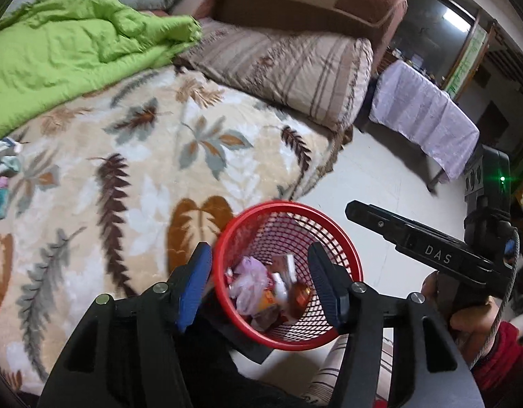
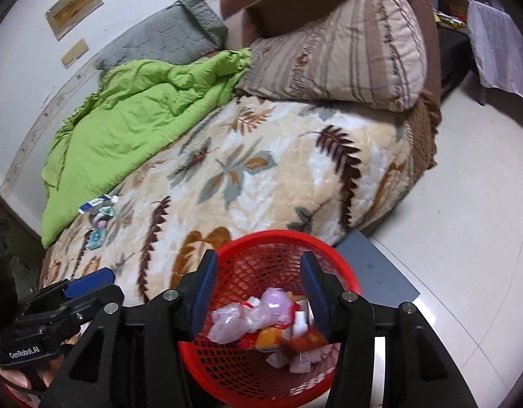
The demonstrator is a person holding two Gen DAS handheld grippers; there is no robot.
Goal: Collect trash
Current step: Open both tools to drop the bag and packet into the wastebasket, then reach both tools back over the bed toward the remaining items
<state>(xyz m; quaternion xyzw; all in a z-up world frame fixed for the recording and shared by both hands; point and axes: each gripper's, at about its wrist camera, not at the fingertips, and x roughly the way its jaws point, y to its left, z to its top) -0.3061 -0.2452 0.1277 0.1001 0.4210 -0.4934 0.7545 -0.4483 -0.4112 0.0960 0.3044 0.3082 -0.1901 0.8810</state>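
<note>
in the left wrist view our left tongs (image 1: 259,267) point down over a red mesh basket (image 1: 333,234) that stands on the pale floor (image 1: 380,176) right against the edge of the bed. the blue-padded fingers (image 1: 193,285) are spread apart with nothing between them. below them, inside the basket, lies the collected trash (image 1: 258,289): crumpled clear and pink plastic bags, small white bottles and orange-brown wrappers. the bed carries a cream blanket with a leaf pattern (image 1: 125,176), a bunched green quilt (image 1: 67,54) and a striped pillow (image 1: 288,68). at the left edge of this view a few small items (image 1: 3,170) lie on the blanket, well apart from the basket. to the right we see our right tongs (image 1: 428,244) from the side, with our hand (image 1: 465,316) on the grip.

in the right wrist view our right tongs (image 2: 258,284) also hang over the basket (image 2: 285,238), fingers (image 2: 312,289) spread and bare. the trash (image 2: 261,323) sits in the basket's bottom. more litter (image 2: 100,217), a blue and white tube among it, lies on the blanket (image 2: 261,176) beside the green quilt (image 2: 132,119). our left tongs (image 2: 88,282) show at the lower left, and here we cannot tell how wide they stand.
</note>
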